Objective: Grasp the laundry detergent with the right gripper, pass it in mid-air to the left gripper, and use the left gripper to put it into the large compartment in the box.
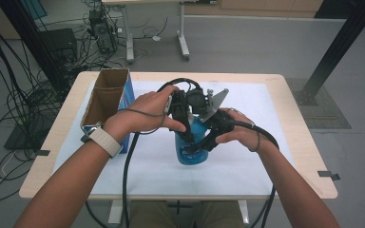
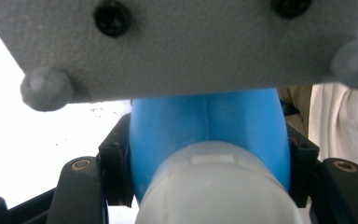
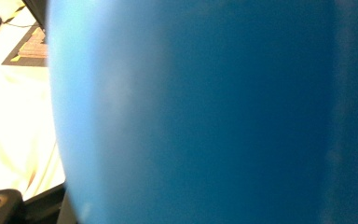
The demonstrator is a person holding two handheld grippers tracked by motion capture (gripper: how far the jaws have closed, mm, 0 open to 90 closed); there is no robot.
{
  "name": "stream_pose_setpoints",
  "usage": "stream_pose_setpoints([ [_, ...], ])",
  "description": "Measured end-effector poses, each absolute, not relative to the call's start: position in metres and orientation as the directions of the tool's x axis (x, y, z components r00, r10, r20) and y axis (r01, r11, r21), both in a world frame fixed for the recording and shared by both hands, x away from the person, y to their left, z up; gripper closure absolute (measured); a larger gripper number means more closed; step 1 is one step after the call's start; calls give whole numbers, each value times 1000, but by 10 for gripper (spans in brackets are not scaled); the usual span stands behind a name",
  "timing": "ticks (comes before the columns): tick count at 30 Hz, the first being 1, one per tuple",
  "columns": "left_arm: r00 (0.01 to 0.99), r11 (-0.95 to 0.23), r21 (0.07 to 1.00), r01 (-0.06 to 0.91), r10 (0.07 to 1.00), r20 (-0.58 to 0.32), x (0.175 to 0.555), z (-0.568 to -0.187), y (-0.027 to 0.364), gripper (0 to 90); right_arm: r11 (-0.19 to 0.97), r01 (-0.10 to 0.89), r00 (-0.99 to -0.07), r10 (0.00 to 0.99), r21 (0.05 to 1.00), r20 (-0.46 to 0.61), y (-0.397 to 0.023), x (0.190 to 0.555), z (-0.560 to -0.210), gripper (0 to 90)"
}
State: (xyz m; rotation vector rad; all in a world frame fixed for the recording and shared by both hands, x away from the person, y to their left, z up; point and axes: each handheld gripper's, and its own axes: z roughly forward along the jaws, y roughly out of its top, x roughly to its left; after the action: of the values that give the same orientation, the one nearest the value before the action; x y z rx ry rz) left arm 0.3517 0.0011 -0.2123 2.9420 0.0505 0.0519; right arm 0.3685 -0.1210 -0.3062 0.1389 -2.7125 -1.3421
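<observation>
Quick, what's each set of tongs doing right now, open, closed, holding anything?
Left tongs: closed on the blue bottle, gripping just behind its white cap.
Right tongs: closed on the blue bottle's body.

Both claws, left claw (image 1: pixel 186 129) and right claw (image 1: pixel 204 138), clamp the upright blue bottle (image 1: pixel 193 151) beside the open box (image 1: pixel 105 97).

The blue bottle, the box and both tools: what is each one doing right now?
Blue bottle: upright on the table, white cap on, gripped by both tools.
Cardboard box: upright, top open.
Left tool: shut on the bottle's neck.
Right tool: shut on the bottle's body.
</observation>
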Motion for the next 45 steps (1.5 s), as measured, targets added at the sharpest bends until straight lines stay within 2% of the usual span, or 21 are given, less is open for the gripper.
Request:
stream_pose_setpoints([
  [7, 999, -980, 196, 26, 33, 34, 352, -212, 1, 372, 607, -53, -991, -129, 793, 33, -121, 371, -307, 432],
  [12, 999, -980, 196, 31, 37, 31, 351, -212, 2, 372, 602, -31, -989, -132, 798, 61, -121, 368, -307, 432],
  [25, 999, -981, 191, 33, 39, 31, 350, -211, 2, 373, 601, -55, -991, -134, 797, 32, -120, 369, -307, 431],
  [29, 999, -981, 191, 32, 39, 33, 349, -210, 2, 373, 596, -40, -989, -137, 802, 53, -119, 367, -306, 430],
  [45, 998, -982, 186, 43, 52, 39, 347, -207, 3, 374, 582, -84, -989, -150, 809, 6, -117, 366, -304, 421],
])
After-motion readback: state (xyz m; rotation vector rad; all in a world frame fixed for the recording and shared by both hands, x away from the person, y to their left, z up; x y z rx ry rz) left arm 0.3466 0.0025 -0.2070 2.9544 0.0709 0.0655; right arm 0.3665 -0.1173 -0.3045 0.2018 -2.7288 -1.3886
